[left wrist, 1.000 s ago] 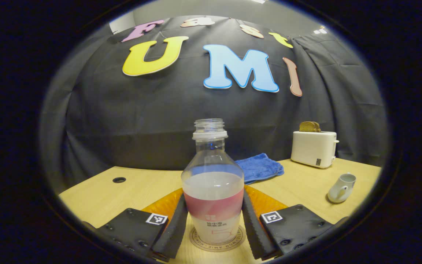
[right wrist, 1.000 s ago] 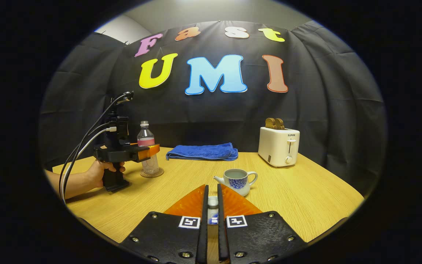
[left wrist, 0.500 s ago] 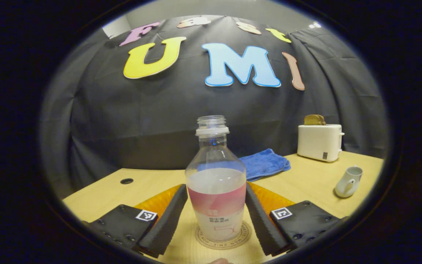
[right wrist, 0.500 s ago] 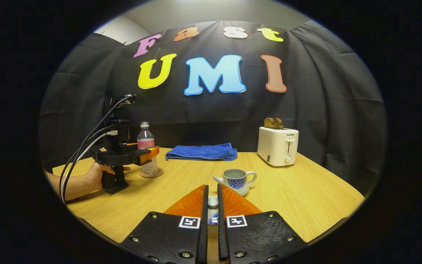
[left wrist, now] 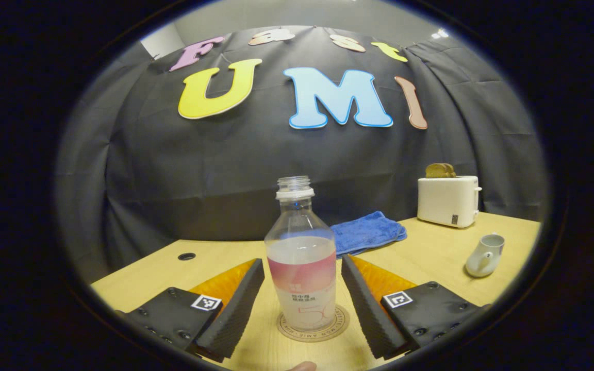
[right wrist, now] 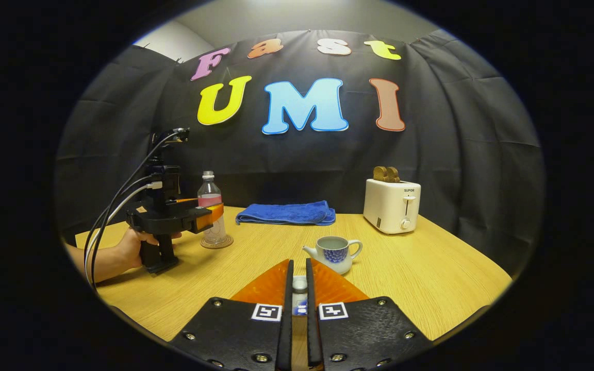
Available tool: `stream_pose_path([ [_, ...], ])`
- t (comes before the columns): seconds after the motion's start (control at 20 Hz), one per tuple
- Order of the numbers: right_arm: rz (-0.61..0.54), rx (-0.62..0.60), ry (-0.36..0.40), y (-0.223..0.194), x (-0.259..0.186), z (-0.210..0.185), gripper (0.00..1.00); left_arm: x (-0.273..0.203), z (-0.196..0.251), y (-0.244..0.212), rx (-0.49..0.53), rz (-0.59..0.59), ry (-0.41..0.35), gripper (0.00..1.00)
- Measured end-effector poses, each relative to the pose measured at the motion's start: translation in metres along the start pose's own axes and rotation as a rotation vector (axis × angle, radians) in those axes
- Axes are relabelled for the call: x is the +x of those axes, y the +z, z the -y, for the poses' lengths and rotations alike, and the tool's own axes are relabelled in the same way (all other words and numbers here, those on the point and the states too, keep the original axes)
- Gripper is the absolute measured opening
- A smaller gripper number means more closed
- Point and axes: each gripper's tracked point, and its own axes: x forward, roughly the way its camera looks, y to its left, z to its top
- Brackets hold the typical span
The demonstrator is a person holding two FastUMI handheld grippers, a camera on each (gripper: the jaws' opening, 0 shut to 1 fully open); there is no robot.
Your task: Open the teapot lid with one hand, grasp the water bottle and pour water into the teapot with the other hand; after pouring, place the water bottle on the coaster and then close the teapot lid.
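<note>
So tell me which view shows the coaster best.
The left gripper view: the coaster lies close, under the bottle, between the open tool's fingers. In the right gripper view it is a small, distant disc.

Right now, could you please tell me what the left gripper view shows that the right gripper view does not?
The left gripper view adds a round hole in the table and the left tongs seen from behind, open either side of the water bottle. The right gripper view adds the hand holding that gripper, and the right tongs shut on the teapot lid. Shared: bottle on coaster, blue towel, toaster, open teapot.
</note>
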Motion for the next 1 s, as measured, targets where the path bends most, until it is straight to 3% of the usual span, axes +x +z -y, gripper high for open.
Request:
stream_pose_path([
  [0.25, 0.046, -0.014, -0.025, 0.015, 0.002, 0.008, 0.12, -0.032, -0.007, 0.003, -0.013, 0.003, 0.033, 1.0],
  [0.65, 0.131, -0.056, -0.114, 0.052, 0.071, 0.031, 0.12, -0.091, 0.002, 0.007, -0.077, -0.003, -0.037, 1.0],
  [1.0, 0.076, -0.044, -0.197, 0.034, 0.134, 0.057, 0.12, -0.119, 0.033, 0.021, 0.004, 0.053, -0.116, 1.0],
])
